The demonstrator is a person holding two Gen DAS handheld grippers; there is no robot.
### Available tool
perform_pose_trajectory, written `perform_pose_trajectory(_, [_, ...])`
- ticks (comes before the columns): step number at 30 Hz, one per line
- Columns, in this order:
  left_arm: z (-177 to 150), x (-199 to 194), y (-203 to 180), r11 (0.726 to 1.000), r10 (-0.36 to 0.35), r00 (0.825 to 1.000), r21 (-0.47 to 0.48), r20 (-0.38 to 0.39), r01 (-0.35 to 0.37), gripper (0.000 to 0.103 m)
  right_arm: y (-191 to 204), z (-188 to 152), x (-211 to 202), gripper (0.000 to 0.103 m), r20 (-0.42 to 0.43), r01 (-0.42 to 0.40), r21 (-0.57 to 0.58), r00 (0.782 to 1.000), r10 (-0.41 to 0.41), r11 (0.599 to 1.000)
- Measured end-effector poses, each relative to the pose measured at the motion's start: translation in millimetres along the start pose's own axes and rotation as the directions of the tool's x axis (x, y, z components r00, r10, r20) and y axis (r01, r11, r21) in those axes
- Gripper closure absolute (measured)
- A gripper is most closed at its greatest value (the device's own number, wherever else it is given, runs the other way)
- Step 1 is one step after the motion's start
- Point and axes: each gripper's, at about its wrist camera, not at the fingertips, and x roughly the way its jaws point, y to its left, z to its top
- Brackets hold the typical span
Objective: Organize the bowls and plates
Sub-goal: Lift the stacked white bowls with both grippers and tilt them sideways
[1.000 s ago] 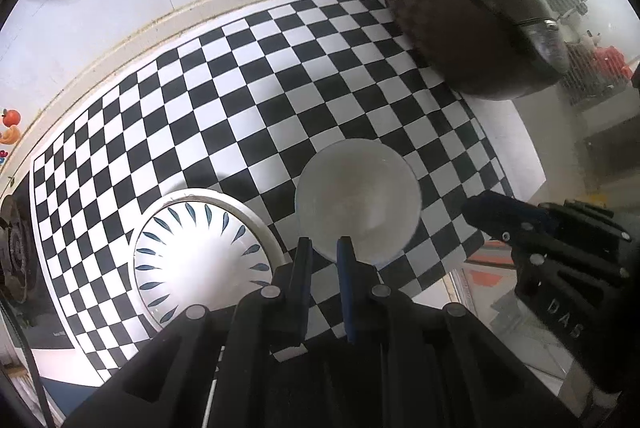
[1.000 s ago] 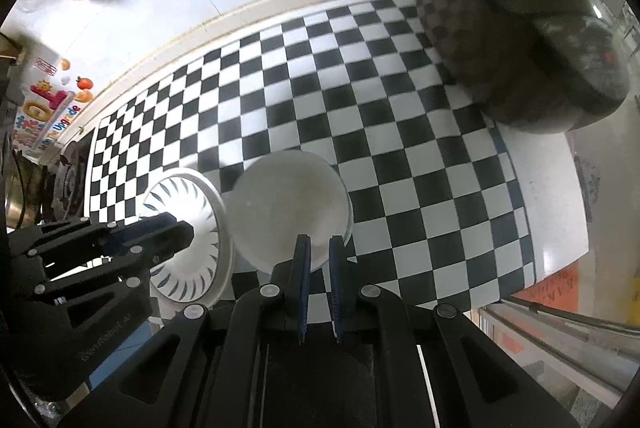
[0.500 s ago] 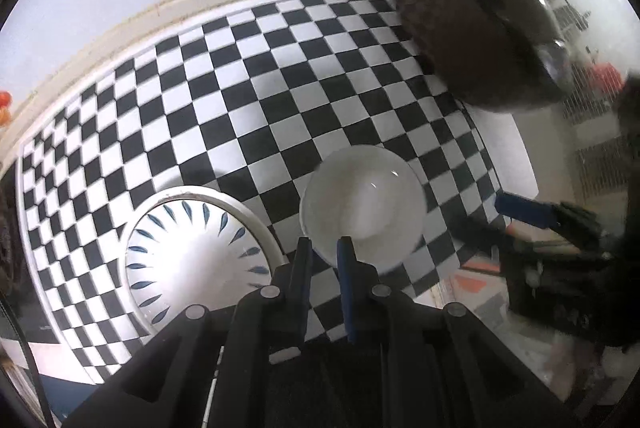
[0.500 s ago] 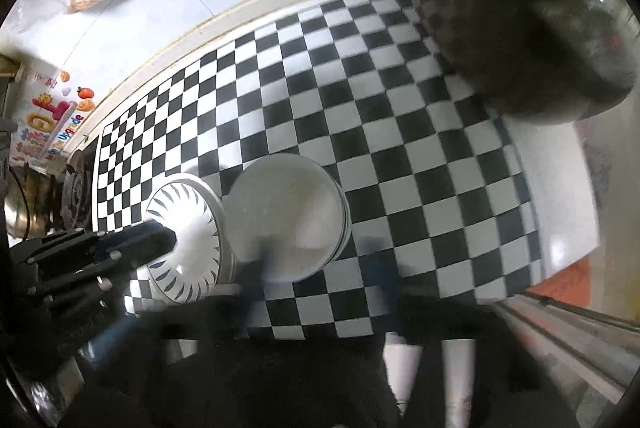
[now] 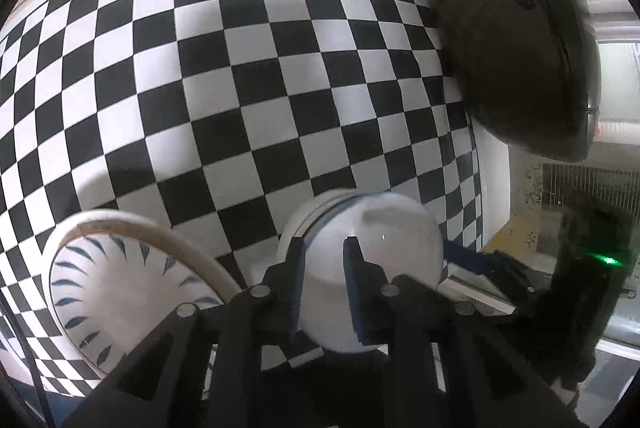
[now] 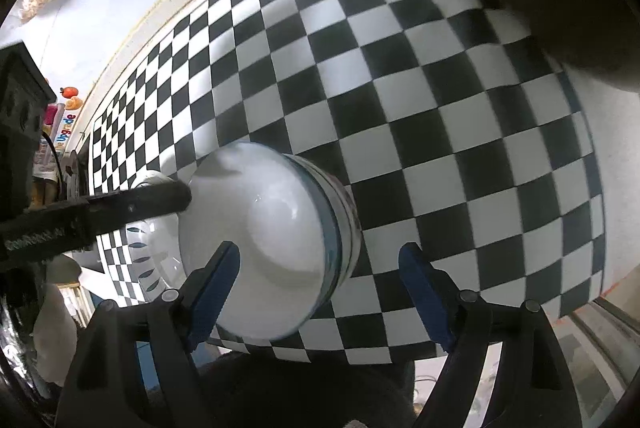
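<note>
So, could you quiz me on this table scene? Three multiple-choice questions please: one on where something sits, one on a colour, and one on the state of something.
1. In the left wrist view, where is the blue-patterned plate relative to the white bowl?
A. To its left
B. Stacked on top of it
C. Far across, by the dark pan

2. What colours is the checked cloth?
A. Red and white
B. Black and white
C. Blue and yellow

3. How do the jaws of the right gripper stand?
A. Pressed shut
B. Clamped on a spoon
C. Wide apart

Answers:
1. A: the plate lies just left of the bowl on the cloth.
2. B: every square is black or white.
3. C: one blue finger hangs over the bowl's inside and the other outside it, with a broad gap between them.
</note>
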Motion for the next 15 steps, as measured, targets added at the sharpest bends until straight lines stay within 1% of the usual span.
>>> perform_pose_trajectory(2, [2.9,3.9,-1.8,1.000,0.019,1.000,0.016,-0.017,-0.018,0.084,1.3,2.0,7.8,0.019,-0.017,-0.001,-0.004,1.000,0.001,1.000])
perform_pose_trajectory(4, [4.8,8.9,0.2,1.000,0.015,0.999,0.022,-0.047,-0.014,0.083,1.9,4.2,13.7,0.019,-0.037,-0.014,-0.002,0.999,0.013,1.000])
perform_pose_trajectory(6, [6.4,15.6,6.0,1.000,-0.014,0.996,0.005,-0.090,0.015,0.082,0.6,6.0,19.6,0.019,-0.059,-0.047,0.013,0.997,0.048,0.999])
perform_pose_trajectory(8, [6.0,19.7,12.6,0.999,-0.044,0.992,-0.017,-0.121,0.042,0.082,0.6,6.9,23.5,0.019,-0.070,-0.055,0.017,0.996,0.056,0.998])
perform_pose_trajectory(9, [5.7,21.6,13.4,0.999,-0.050,0.990,-0.017,-0.130,0.048,0.079,0.2,8.2,26.2,0.019,-0.074,-0.052,0.016,0.996,0.053,0.998])
perform_pose_trajectory(10, [5.4,23.9,12.9,0.999,-0.049,0.989,-0.012,-0.137,0.048,0.075,0.1,9.4,28.9,0.019,-0.078,-0.047,0.014,0.996,0.048,0.999])
perform_pose_trajectory(13, [5.9,35.9,11.8,1.000,-0.025,0.985,0.001,-0.170,0.026,0.075,-1.2,13.2,38.6,0.019,-0.099,-0.044,0.014,0.994,0.045,0.999])
perform_pose_trajectory(15, [6.3,42.4,10.1,1.000,-0.002,0.984,0.018,-0.179,0.006,0.072,-1.2,14.9,45.2,0.019,-0.115,-0.046,0.011,0.992,0.047,0.999])
